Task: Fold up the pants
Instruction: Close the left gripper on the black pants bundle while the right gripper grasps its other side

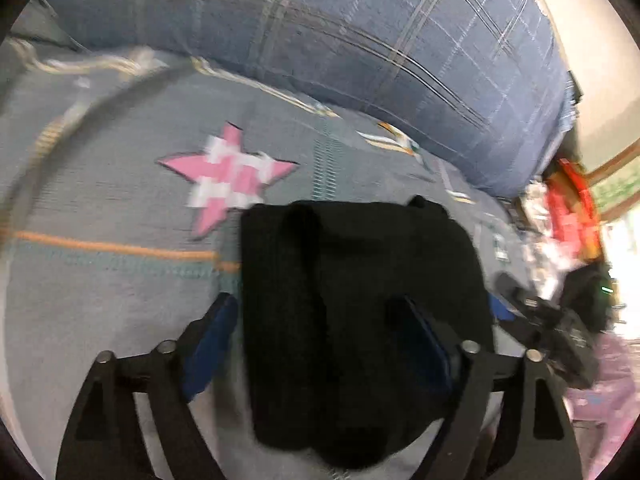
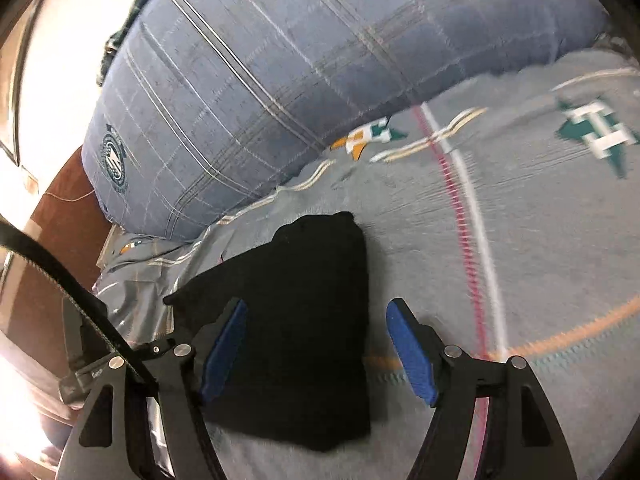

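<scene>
The black pants [image 1: 360, 280] lie folded into a compact bundle on the grey bedsheet [image 1: 100, 200]. My left gripper [image 1: 320, 320] is open and straddles the bundle: its left pad sits just off the cloth's edge and its right pad hangs over the cloth. In the right wrist view the same pants [image 2: 304, 280] lie flat under my right gripper [image 2: 316, 340]. It is open too, with the left pad over the cloth and the right pad over bare sheet. Neither gripper pinches the fabric.
A rolled blue plaid duvet [image 1: 360, 40] [image 2: 280, 80] runs along the far side of the bed. The sheet has a pink star [image 1: 232, 176] and green motifs [image 2: 596, 132]. Red clutter [image 1: 572, 208] sits past the bed's right end and brown floor [image 2: 60, 220] past its left edge.
</scene>
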The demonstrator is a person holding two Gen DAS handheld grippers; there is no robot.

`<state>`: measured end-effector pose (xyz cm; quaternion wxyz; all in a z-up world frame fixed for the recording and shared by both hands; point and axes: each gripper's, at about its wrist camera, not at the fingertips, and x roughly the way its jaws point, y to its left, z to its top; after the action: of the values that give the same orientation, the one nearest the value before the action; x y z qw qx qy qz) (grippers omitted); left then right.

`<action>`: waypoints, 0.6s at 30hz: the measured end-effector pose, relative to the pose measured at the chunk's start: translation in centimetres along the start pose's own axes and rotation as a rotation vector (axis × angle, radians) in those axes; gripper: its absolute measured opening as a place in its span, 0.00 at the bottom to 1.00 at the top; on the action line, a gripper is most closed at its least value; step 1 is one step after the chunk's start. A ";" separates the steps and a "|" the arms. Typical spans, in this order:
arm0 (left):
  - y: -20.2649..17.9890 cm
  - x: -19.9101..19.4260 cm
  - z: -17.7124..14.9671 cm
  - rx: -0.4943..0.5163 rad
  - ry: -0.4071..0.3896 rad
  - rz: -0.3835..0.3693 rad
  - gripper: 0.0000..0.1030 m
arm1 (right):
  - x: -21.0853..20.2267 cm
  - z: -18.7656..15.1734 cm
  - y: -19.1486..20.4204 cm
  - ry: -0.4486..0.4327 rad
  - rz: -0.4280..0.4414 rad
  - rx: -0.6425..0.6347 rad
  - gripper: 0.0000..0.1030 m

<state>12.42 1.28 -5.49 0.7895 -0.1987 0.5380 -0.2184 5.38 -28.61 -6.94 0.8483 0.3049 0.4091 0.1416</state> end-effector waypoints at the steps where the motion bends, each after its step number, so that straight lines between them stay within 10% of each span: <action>1: -0.1 0.2 0.2 0.006 -0.002 -0.018 0.96 | 0.8 0.2 0.1 0.017 0.009 0.006 0.75; 5: -2.3 1.3 0.0 0.103 0.014 0.053 0.98 | 3.3 0.6 0.1 0.038 0.053 0.029 0.76; 12: -2.3 -2.3 -0.2 0.070 -0.028 -0.002 0.45 | 0.5 0.7 2.8 0.049 0.105 0.004 0.40; 18: -3.4 -7.6 -0.5 0.054 -0.125 -0.050 0.45 | -3.5 0.9 7.2 -0.008 0.169 -0.061 0.40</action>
<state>9.04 2.69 2.03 0.8211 -0.2039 0.4763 -0.2395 3.93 -25.08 0.20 0.8439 0.3129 0.3739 0.2237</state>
